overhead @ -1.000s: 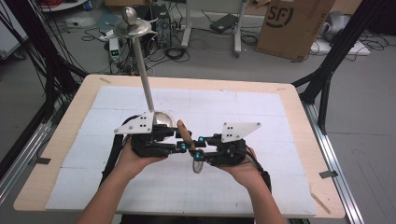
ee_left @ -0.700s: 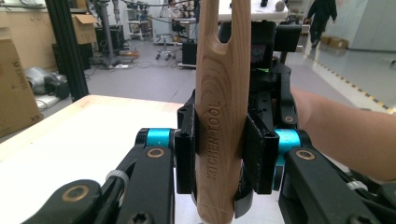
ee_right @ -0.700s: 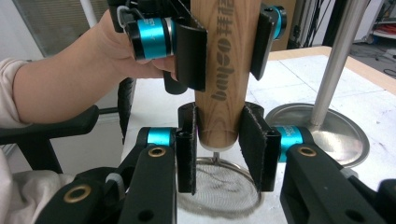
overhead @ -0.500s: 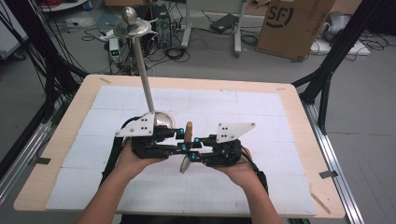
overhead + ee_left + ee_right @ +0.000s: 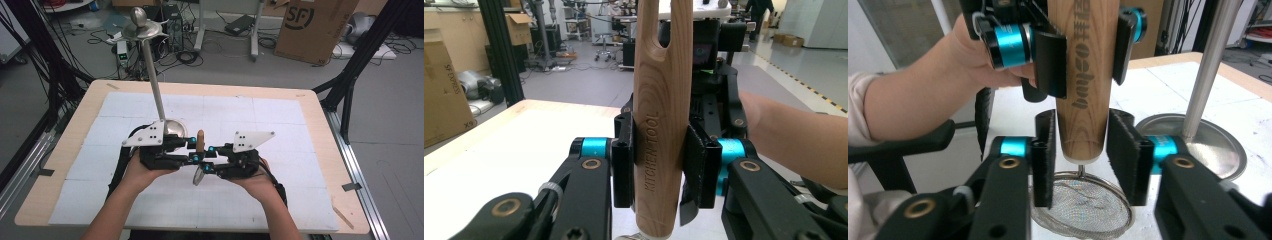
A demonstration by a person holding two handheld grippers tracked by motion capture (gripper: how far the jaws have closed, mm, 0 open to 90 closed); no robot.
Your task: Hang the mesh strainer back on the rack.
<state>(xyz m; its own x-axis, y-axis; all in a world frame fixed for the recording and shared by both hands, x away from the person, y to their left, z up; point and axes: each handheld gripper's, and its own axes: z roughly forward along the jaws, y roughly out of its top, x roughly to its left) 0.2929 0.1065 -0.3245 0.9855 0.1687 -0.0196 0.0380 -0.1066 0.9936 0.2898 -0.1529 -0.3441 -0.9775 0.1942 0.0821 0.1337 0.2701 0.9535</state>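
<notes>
Above the middle of the desk (image 5: pixel 300 107), the left gripper (image 5: pixel 659 162) is clamped on the wooden handle of a mesh strainer (image 5: pixel 1083 75). The right gripper (image 5: pixel 1083 160) has its jaws released on either side of the handle's lower end, not touching. A steel stand (image 5: pixel 150 65) rises just beside.

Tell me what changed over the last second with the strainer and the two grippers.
The strainer tipped up: its wooden handle now points away from the person and its mesh hangs nearer them. The right gripper moved left toward the left gripper, its pads now flanking the handle's lower end, apparently not clamped. The left gripper kept its grip on the handle. The metal stand stayed put.
</notes>
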